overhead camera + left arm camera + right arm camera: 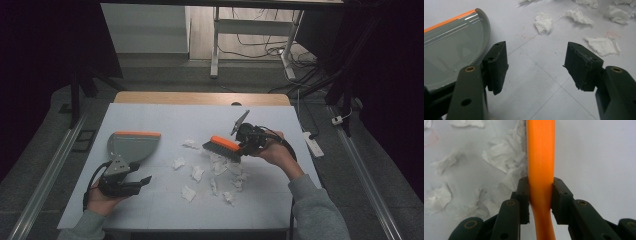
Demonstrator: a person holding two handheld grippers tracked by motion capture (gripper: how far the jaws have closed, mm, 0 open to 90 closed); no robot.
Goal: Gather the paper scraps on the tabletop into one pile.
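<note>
High view, work in hand: sweeping scraps of crumpled tissue (197,172) on the white table (150,210) toward a dustpan.
Brush (222,148): clamped by its orange back in the right tongs (246,145), bristles down among the scraps just ahead of those jaws; held sideways on, it seems, so the whole bristle row can push paper at once.
Right tongs, close view: both pads press the orange handle (541,170) from either side, a firm closed grip; torn tissue (504,152) lies against the brush's left face, bare table to its right.
Dustpan (131,145): resting flat just beyond the left tongs (131,184), orange lip (138,134) on its far edge, grey tray (451,50) beside the left jaw; probably waiting to be steadied as the catcher.
Left tongs: jaws stand apart with nothing between them, only table below.
Scraps between the tongs: several loose wads (543,22) scattered, none touching the pan.
Open room: bare table lies between scraps and dustpan, a free sweeping path by my reading.
Edges: the near table edge sits close behind both hands; scraps nearest it could be flicked off.
</note>
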